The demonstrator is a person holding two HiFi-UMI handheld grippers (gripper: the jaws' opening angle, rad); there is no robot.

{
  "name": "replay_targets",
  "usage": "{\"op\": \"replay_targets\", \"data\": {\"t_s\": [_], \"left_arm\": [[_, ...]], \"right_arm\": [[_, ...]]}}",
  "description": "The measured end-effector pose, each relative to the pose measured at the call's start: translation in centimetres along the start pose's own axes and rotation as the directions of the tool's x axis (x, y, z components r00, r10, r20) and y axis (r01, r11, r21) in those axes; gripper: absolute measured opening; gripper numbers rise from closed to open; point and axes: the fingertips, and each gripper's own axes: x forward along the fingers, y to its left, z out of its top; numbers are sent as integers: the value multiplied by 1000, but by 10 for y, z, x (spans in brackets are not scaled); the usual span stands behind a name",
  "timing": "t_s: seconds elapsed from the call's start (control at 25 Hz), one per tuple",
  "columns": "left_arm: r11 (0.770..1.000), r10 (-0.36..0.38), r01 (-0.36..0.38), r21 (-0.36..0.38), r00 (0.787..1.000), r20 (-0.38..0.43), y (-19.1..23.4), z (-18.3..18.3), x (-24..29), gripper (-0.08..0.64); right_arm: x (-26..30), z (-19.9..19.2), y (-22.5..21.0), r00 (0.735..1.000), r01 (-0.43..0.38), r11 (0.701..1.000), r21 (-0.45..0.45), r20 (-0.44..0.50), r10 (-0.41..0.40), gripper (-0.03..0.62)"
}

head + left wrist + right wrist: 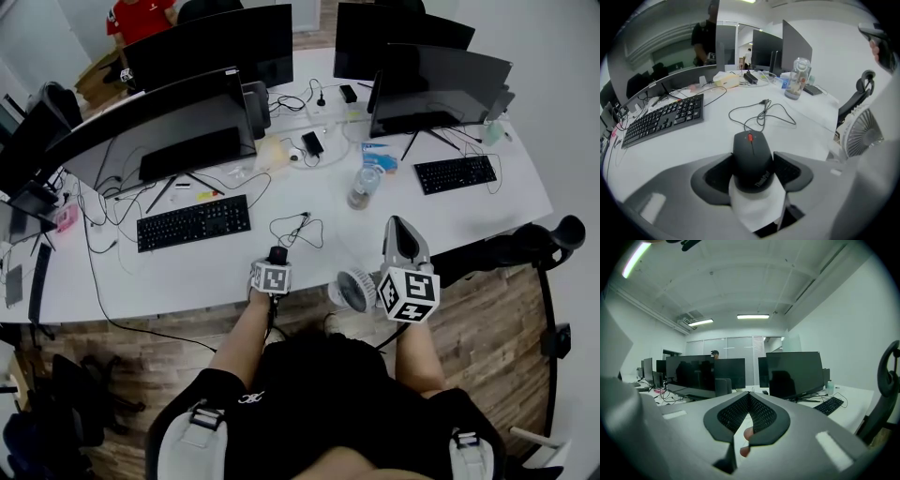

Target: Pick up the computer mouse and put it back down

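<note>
At the surface's (708, 138) near edge, the left tongs (753, 172) clasp the mouse (751, 152) at its sides; the right tongs (749, 417) are closed and empty. Next, probably a straight lift, minding the cable (761, 112).

A black keyboard (193, 223) lies on the white worktop (216, 272), with a second keyboard (455, 173) off to the right. A clear bottle (364, 186) stands between them, and a small fan (354, 290) sits by the near edge.

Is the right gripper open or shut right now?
Shut: the fingers of the right gripper meet at their tips in its own view.
</note>
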Motion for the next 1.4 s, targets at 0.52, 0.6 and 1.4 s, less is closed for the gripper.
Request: {"op": "replay_targets", "data": {"t_s": [0.52,0.6,1.4], "left_arm": [[998,53,-48,-31,983,174,11,37,-48,322],[998,59,-54,-31,978,198,12,44,-58,322],[993,113,-100,-55,788,605,13,156,-219,322]], "right_arm": [[14,2,31,996,-86,996,10,13,86,-3],[16,3,36,995,-99,995,11,16,99,-3],[37,-4,90,972,-233,972,32,9,233,-3]]}}
